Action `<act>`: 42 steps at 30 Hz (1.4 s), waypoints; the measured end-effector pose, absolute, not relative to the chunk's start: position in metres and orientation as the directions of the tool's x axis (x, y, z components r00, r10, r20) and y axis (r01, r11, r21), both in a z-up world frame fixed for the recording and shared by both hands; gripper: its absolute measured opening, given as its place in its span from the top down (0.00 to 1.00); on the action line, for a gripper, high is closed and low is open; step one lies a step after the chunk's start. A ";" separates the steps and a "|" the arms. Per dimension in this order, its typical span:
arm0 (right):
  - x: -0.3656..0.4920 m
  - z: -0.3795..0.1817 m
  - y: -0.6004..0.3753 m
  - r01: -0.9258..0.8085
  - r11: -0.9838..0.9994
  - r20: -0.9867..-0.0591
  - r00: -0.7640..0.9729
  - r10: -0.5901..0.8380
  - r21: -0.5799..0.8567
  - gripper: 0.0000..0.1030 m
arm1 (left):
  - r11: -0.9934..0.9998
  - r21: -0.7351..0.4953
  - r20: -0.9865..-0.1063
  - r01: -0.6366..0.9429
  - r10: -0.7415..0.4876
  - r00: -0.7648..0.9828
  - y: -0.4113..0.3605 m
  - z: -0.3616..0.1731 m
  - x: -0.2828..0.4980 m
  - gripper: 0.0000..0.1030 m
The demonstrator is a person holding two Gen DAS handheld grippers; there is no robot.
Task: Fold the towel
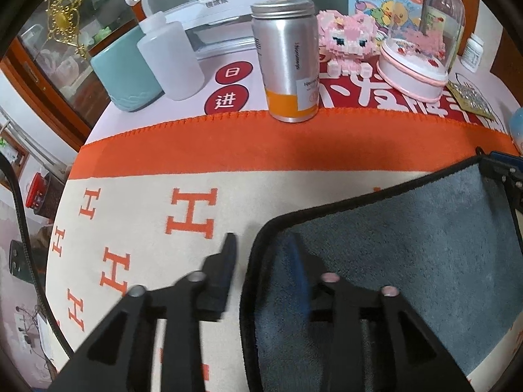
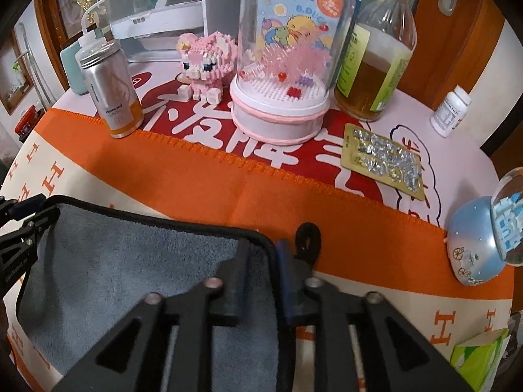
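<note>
Flat on the orange-and-cream blanket [image 1: 137,176] lies the grey towel [image 1: 408,248], its black-bound edge curving round the near corners. At its left corner the left gripper [image 1: 261,248] stands spread wide, one finger [image 1: 225,261] on the bare blanket outside the hem, the other over the grey pile, the hem running between them and neither pressing it. At the right corner the right gripper [image 2: 261,261] is closed on the towel's edge, with the black hanging loop [image 2: 307,235] sticking out just beyond its tips.

Beyond the towel's far edge runs a band of plain orange blanket. Past the stitched blanket border stand a silver can [image 1: 287,62], a white squeeze bottle [image 1: 170,58], a pink brick-built figure [image 2: 206,65], a clear dome [image 2: 287,55], an amber bottle [image 2: 376,58], a foil blister sheet [image 2: 385,160] and a small white pill jar [image 2: 449,111]. To the right, a blue snow globe [image 2: 483,245] sits on the orange band, and a green tissue box [image 2: 480,356] nearer.
</note>
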State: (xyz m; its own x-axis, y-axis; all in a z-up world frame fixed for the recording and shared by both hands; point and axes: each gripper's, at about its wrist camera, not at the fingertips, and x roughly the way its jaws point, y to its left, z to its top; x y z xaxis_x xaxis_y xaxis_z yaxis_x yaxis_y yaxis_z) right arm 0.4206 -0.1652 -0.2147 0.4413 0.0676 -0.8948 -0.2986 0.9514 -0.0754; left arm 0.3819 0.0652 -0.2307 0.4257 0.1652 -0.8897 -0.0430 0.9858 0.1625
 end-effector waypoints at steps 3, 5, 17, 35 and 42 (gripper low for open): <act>0.419 -0.209 -0.163 -0.291 0.954 -0.890 0.451 0.073 -0.069 0.61 | 0.988 0.139 -0.891 -0.062 0.152 0.427 0.070 -0.228 0.382 0.34; 0.418 -0.205 -0.161 -0.284 0.957 -0.885 0.460 0.074 -0.068 0.61 | 0.987 0.145 -0.886 -0.073 0.162 0.434 0.071 -0.224 0.380 0.28; 0.367 -0.160 -0.176 -0.210 0.975 -0.861 0.506 0.041 -0.077 0.60 | 0.997 0.063 -0.877 -0.054 0.081 0.474 0.063 -0.173 0.337 0.01; 0.196 -0.082 -0.211 -0.028 0.997 -0.832 0.551 0.070 0.066 0.45 | 1.000 -0.027 -0.789 0.010 -0.028 0.614 0.019 -0.063 0.166 0.01; 0.134 -0.054 -0.212 -0.039 0.997 -0.805 0.588 0.074 0.063 0.45 | 0.998 -0.043 -0.754 0.036 -0.056 0.655 0.002 -0.031 0.097 0.01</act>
